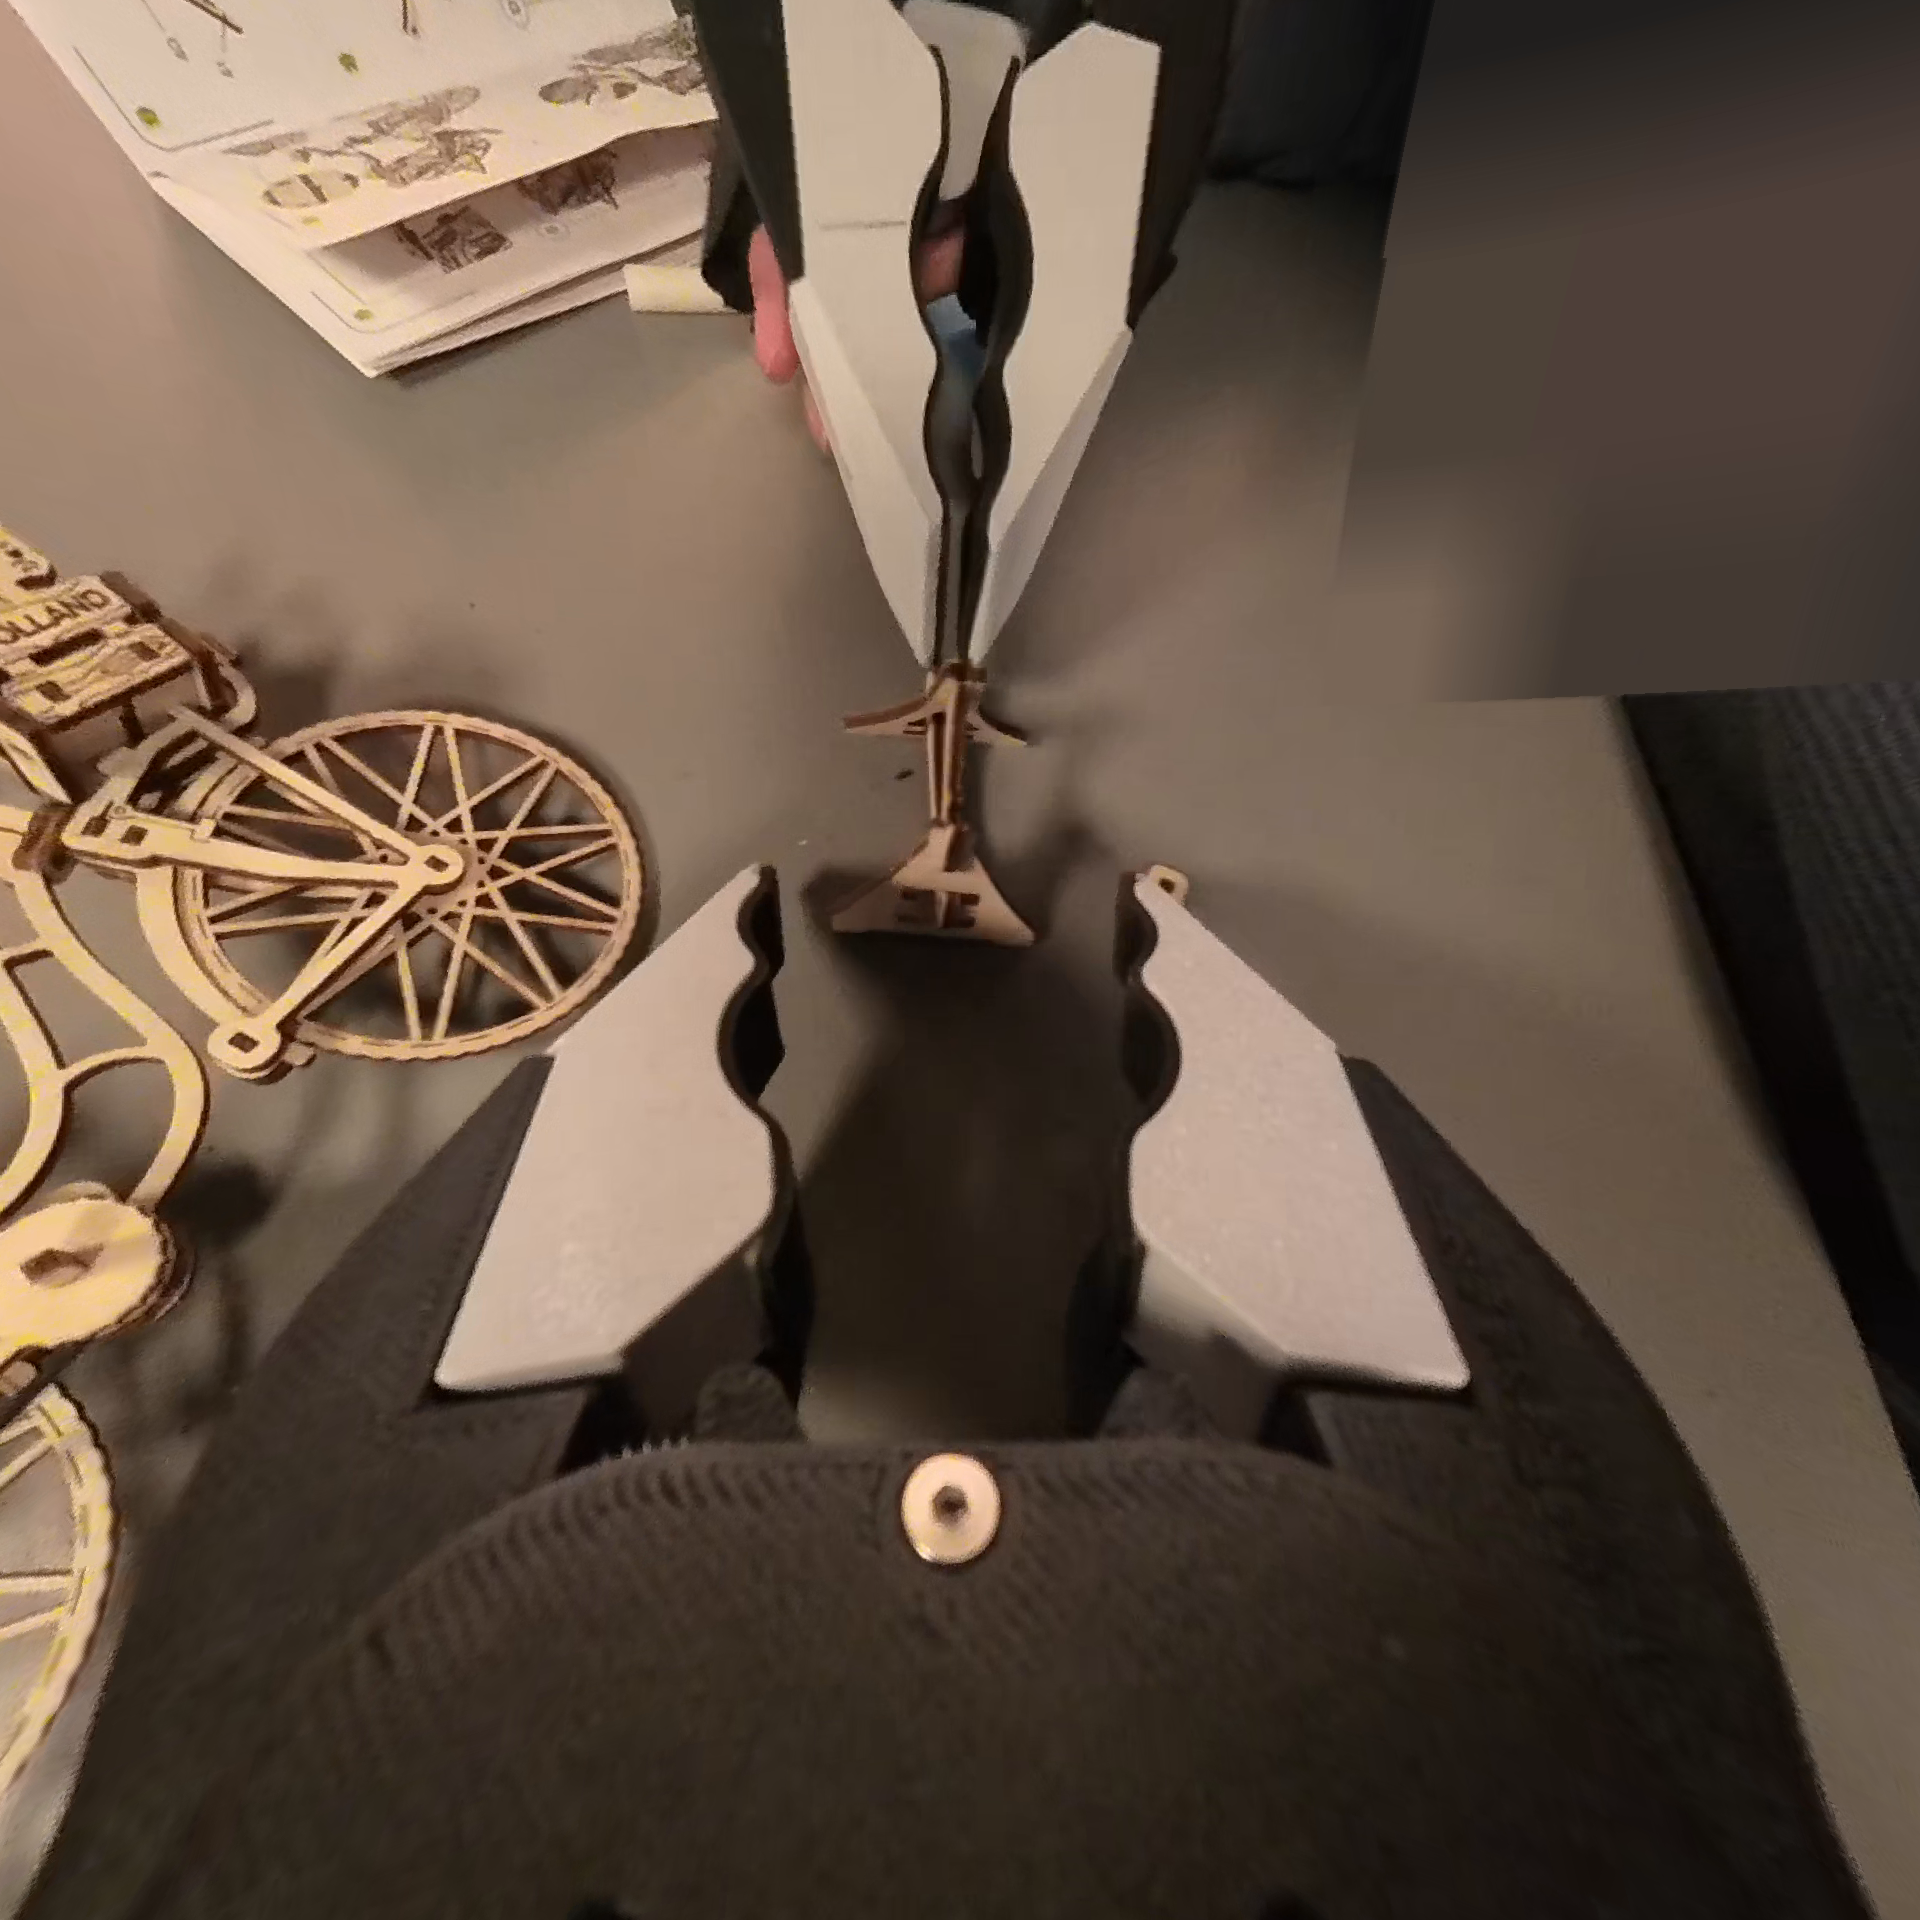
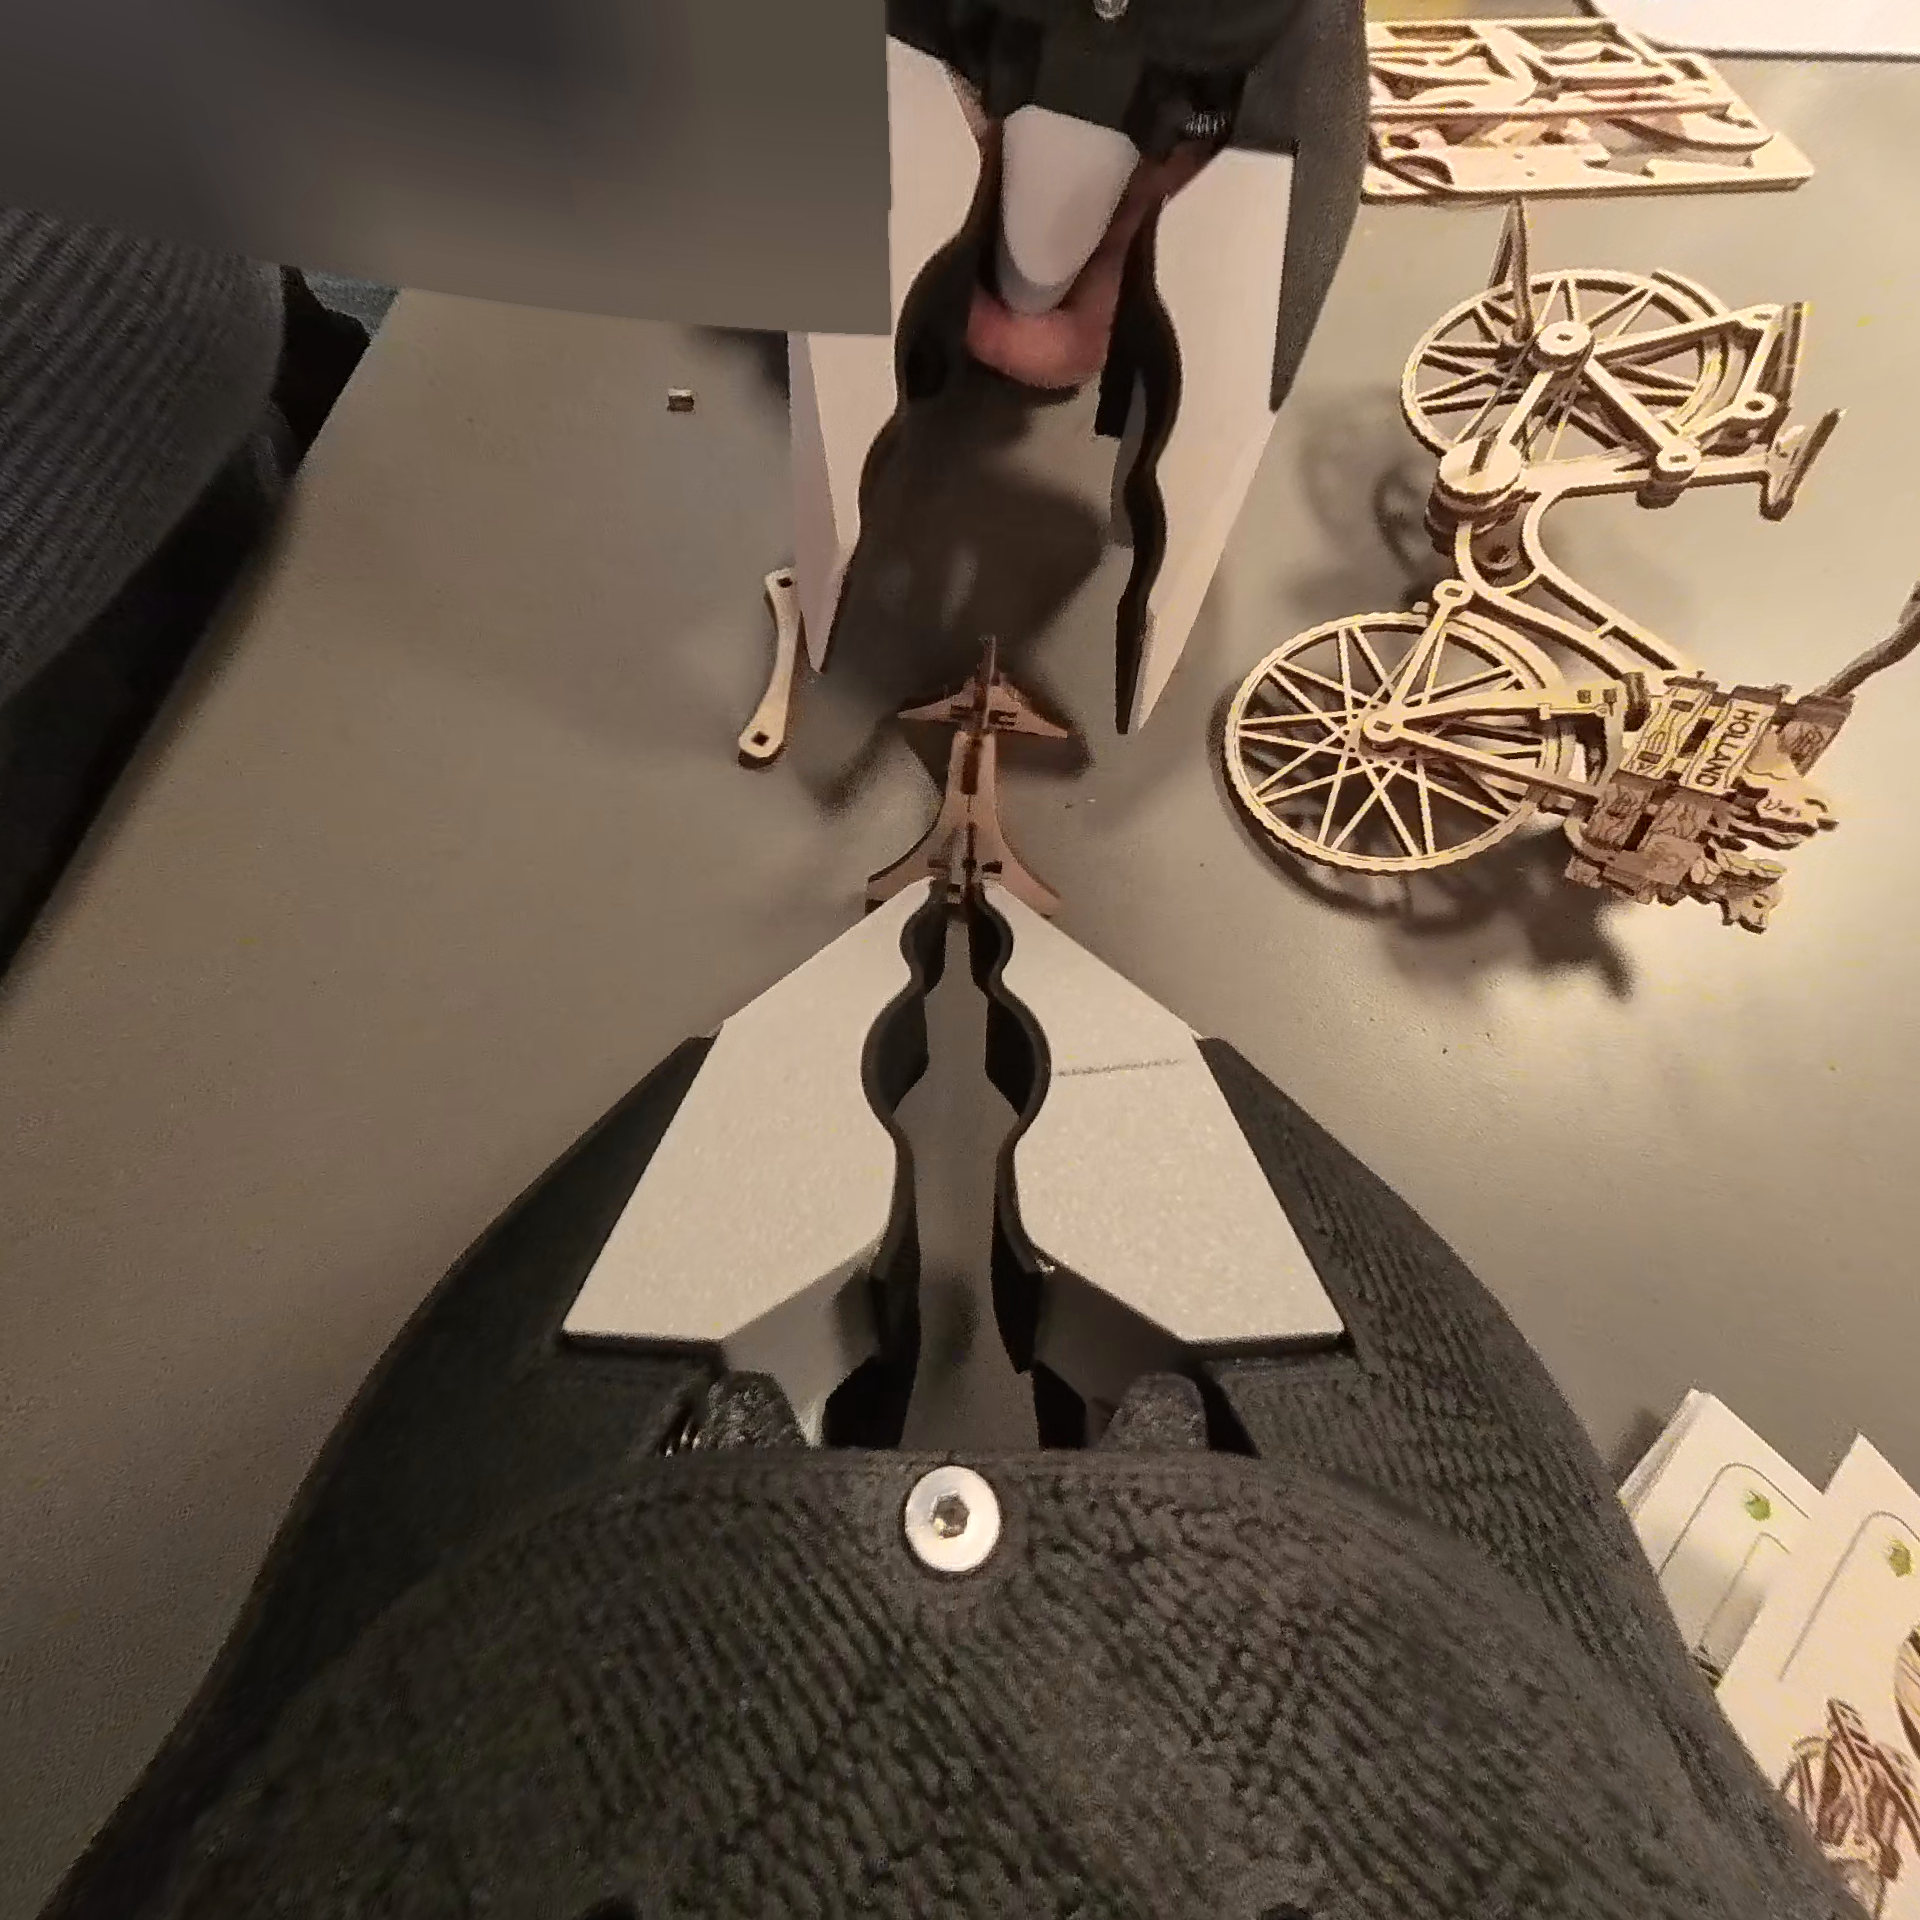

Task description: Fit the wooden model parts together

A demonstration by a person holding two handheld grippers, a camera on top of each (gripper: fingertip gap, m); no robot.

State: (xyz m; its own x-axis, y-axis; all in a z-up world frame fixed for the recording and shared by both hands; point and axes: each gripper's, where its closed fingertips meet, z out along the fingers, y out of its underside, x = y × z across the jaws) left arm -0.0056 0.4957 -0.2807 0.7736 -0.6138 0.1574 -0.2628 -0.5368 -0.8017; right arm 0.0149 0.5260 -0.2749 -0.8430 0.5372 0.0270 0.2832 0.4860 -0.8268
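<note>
Pale tan wooden stand [image 1: 940, 831] on a plain grey table [image 1: 520, 540]. The grippers [image 2: 961, 904] have light grey fingers [image 1: 634, 1122] with black wavy inner pads, on ribbed black bodies. The cream wooden bicycle [image 2: 1496, 665] shows star-pattern spokes and darker brown scorched edges. White instruction sheets [image 1: 416, 177] carry small beige drawings with yellow-green dots. A tan sheet of cut parts [image 2: 1558, 114] lies beyond.
</note>
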